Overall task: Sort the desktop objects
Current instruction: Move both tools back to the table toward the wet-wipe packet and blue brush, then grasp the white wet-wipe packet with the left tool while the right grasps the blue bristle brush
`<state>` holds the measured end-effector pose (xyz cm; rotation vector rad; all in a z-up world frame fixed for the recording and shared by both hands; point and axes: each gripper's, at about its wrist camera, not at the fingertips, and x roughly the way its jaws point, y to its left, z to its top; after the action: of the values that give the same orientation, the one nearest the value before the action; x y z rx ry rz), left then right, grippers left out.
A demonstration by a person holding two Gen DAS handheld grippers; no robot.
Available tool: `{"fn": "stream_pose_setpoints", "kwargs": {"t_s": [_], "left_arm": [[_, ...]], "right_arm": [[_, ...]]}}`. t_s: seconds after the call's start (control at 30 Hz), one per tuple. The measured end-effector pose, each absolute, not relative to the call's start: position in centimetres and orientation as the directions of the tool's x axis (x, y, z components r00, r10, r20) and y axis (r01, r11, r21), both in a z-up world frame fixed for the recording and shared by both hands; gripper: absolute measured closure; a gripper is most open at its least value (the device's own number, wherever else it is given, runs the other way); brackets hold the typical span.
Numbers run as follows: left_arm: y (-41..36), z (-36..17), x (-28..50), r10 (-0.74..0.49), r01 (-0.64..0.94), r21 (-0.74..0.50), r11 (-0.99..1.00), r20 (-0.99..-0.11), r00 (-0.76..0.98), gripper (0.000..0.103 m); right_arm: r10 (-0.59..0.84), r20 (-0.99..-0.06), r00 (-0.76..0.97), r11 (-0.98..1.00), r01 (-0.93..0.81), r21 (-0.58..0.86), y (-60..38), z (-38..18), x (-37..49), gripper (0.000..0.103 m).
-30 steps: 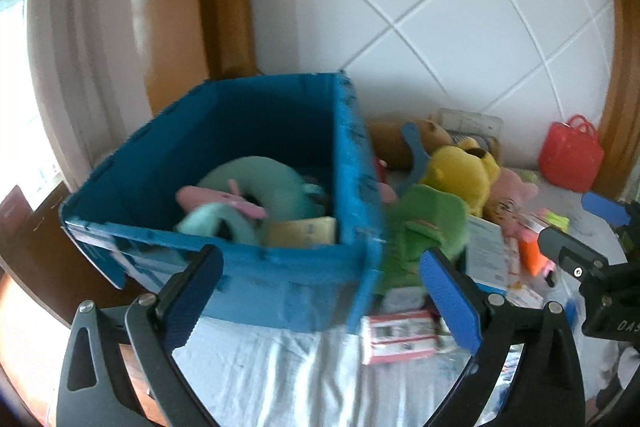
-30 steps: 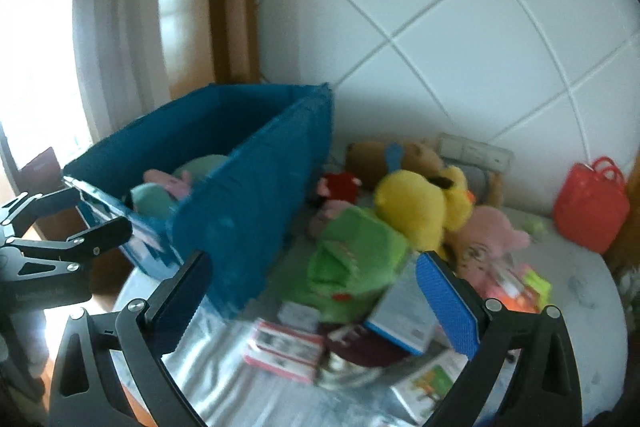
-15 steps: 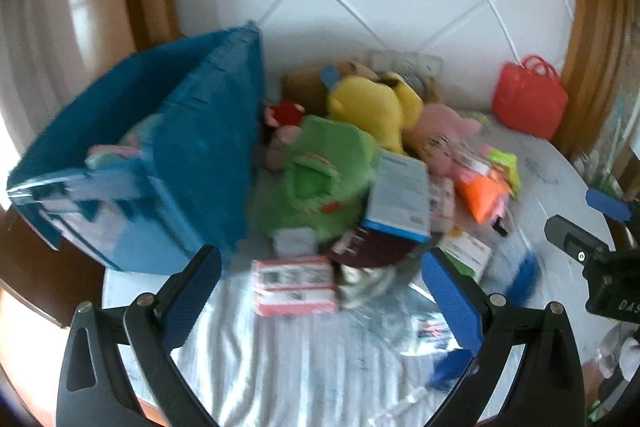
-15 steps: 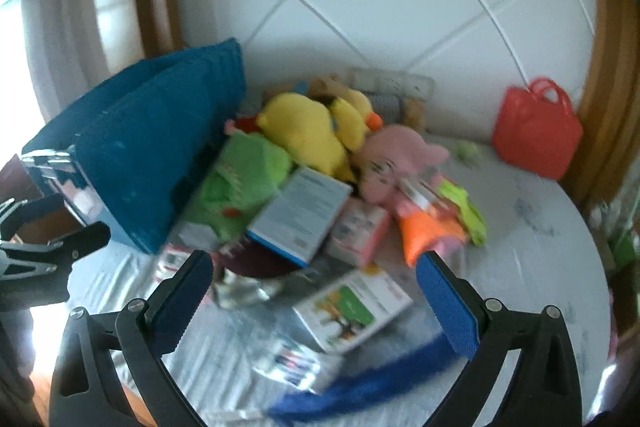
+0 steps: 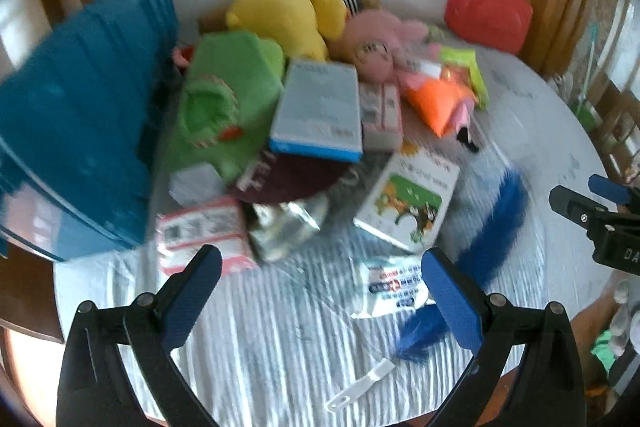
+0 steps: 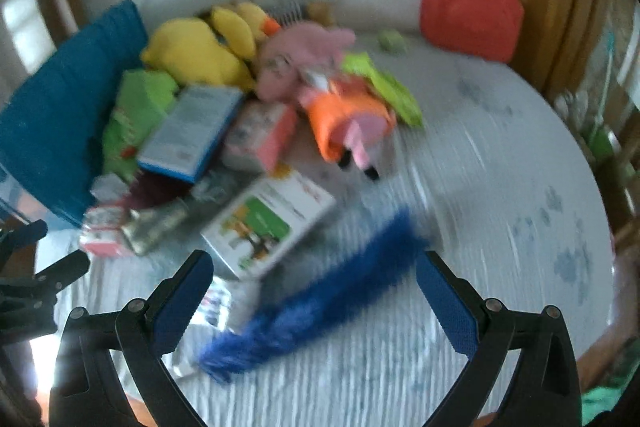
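Observation:
A heap of objects lies on the striped tablecloth [image 5: 260,339]: a green plush [image 5: 224,99], a yellow plush [image 5: 280,19], a pink pig plush [image 6: 304,55], a blue-edged box [image 5: 320,111], a picture book [image 5: 412,203], a pink carton [image 5: 200,239], a silver pouch [image 5: 284,227] and a blue feather [image 6: 316,303]. The blue bin [image 5: 76,131] stands at the left. My left gripper [image 5: 320,291] is open and empty above the cloth before the heap. My right gripper [image 6: 312,291] is open and empty, over the feather.
A red toy bag [image 5: 488,11] stands at the back right by the tiled wall. A white sachet [image 5: 392,287] and a small white plastic piece [image 5: 360,387] lie near the front. The round table's edge [image 6: 600,227] curves along the right, wooden chairs beyond it.
Both grippers have swung right and downward, away from the blue bin toward the heap and the blue feather. Both stayed open and empty.

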<state>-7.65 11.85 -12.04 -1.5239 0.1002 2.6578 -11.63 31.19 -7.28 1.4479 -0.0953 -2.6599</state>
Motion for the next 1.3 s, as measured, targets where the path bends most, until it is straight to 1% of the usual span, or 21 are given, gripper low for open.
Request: {"fn": "stream_pose_setpoints", "kwargs": {"t_s": [0.3,0.33,0.4,0.5,0.53,0.57,0.6,0.63,0.7,0.77,0.83,0.97,1.03,1.17,1.3], "left_arm": [[11.3,-17.6,-8.6,0.027,-0.142,0.035,-0.989,-0.912,-0.410,0.002],[11.3,-18.1,-8.8,0.028,-0.149,0.035,-0.988,-0.915,-0.403,0.002],[11.4,-18.9,-9.1,0.041,-0.165,0.027,-0.986,-0.920,-0.391,0.002],[12.1,-20.2,-9.8,0.057,-0.199,0.019,-0.980,-0.928,-0.369,0.002],[12.5,-20.7,-10.0,0.065,-0.216,0.016,-0.976,-0.930,-0.362,0.002],[13.0,-21.2,-10.2,0.072,-0.236,0.015,-0.972,-0.933,-0.353,0.002],[13.5,-21.6,-10.3,0.078,-0.257,0.014,-0.966,-0.936,-0.344,0.002],[14.0,-22.1,-10.5,0.085,-0.277,0.012,-0.961,-0.938,-0.336,0.002],[15.3,-22.9,-10.6,0.100,-0.328,0.009,-0.945,-0.943,-0.316,0.002],[16.5,-23.9,-10.7,0.112,-0.370,0.005,-0.929,-0.949,-0.295,0.002],[17.6,-24.8,-10.9,0.119,-0.402,0.000,-0.916,-0.955,-0.270,0.002],[18.6,-26.0,-11.8,0.136,-0.386,-0.032,-0.922,-0.960,-0.245,0.002],[19.1,-26.6,-12.3,0.145,-0.375,-0.049,-0.926,-0.961,-0.234,0.001],[19.6,-26.9,-12.5,0.152,-0.394,-0.052,-0.918,-0.962,-0.225,0.001],[19.4,-27.3,-12.1,0.191,-0.433,-0.080,-0.898,-0.957,-0.220,0.002]], "right_arm": [[-0.097,-0.917,-0.386,-0.993,-0.024,0.115,31.4,-15.6,-12.2,0.001],[-0.093,-0.924,-0.370,-0.993,-0.030,0.112,31.2,-16.4,-12.2,0.001],[-0.091,-0.935,-0.343,-0.992,-0.046,0.113,31.0,-17.9,-12.5,0.006],[-0.098,-0.945,-0.313,-0.990,-0.063,0.124,30.6,-19.7,-12.8,0.007],[-0.104,-0.946,-0.306,-0.990,-0.061,0.128,30.3,-20.1,-12.9,0.011],[-0.103,-0.949,-0.297,-0.991,-0.055,0.124,30.1,-20.6,-13.0,0.024],[-0.096,-0.953,-0.288,-0.992,-0.047,0.115,29.9,-21.1,-13.0,0.033],[-0.090,-0.956,-0.278,-0.994,-0.039,0.105,29.7,-21.6,-13.1,0.045],[-0.073,-0.957,-0.280,-0.996,-0.020,0.082,29.9,-21.8,-13.3,0.047],[-0.056,-0.956,-0.287,-0.998,-0.002,0.059,30.3,-21.8,-13.4,0.053],[-0.038,-0.955,-0.295,-0.999,0.017,0.035,30.7,-21.8,-13.5,0.055],[-0.020,-0.954,-0.298,-0.999,0.042,0.008,31.4,-21.4,-13.6,0.056],[-0.051,-0.957,-0.286,-0.998,0.036,0.043,31.9,-21.6,-13.5,0.055],[-0.115,-0.949,-0.292,-0.991,-0.030,0.130,33.2,-21.9,-12.7,0.040],[-0.135,-0.940,-0.315,-0.984,-0.067,0.164,33.8,-21.5,-11.7,0.038]]}}
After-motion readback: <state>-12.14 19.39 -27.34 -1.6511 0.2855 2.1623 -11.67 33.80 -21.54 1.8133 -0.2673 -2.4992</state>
